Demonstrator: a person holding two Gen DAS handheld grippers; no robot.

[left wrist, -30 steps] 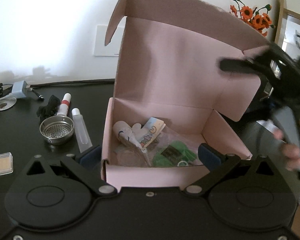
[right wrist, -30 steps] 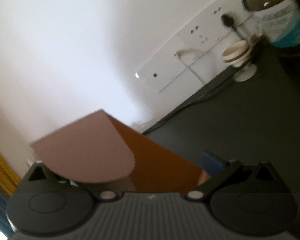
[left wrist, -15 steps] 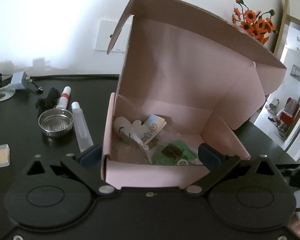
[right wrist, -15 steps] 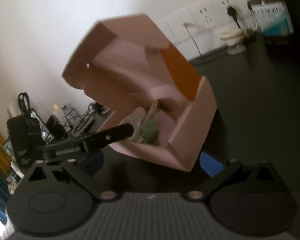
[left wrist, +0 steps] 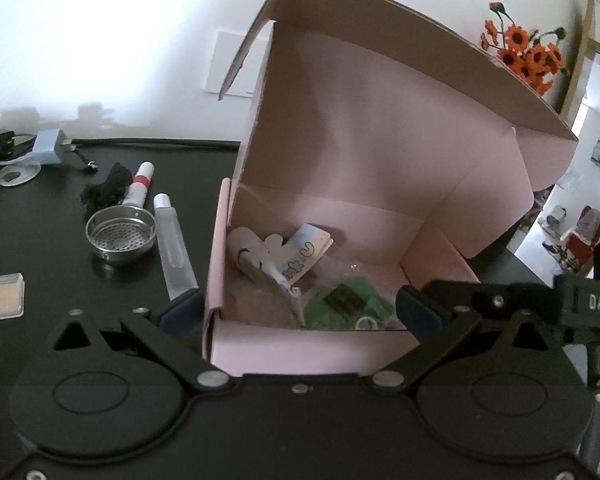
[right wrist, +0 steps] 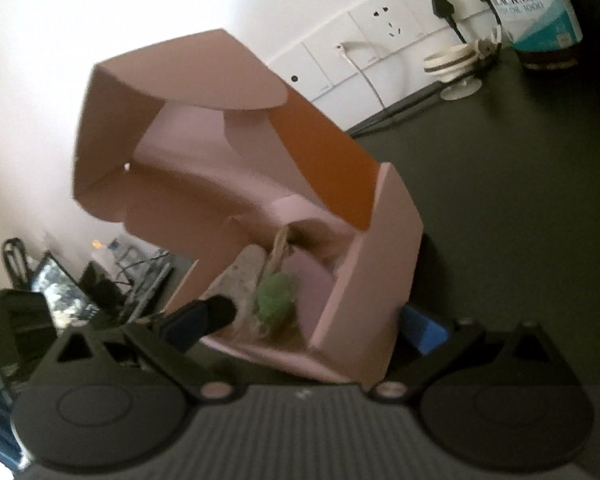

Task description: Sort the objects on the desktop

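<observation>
**Two grippers, one pink box between them**

Two views, two halves of the desk. Only the left wrist cam shows the stuff off to the left of its claw: metal strainer (left wrist: 121, 235), clear tube (left wrist: 173, 249), red-banded tube (left wrist: 139, 184). Only the right cam gets the wall sockets (right wrist: 388, 28) and a Blackmores bottle (right wrist: 538, 20).

Compared to a second ago, the right gripper (right wrist: 306, 326) has swung from facing the wall to facing the pink box (left wrist: 300, 346), and it's now poking into the left cam's right edge.

The left gripper (left wrist: 298, 308) is spread wide, holding nothing, with the box's front wall sitting between its fingers. The right one is wide open too, empty, straddling the box's near corner. A green packet (left wrist: 346, 304) sits inside, just ahead of both.
</observation>
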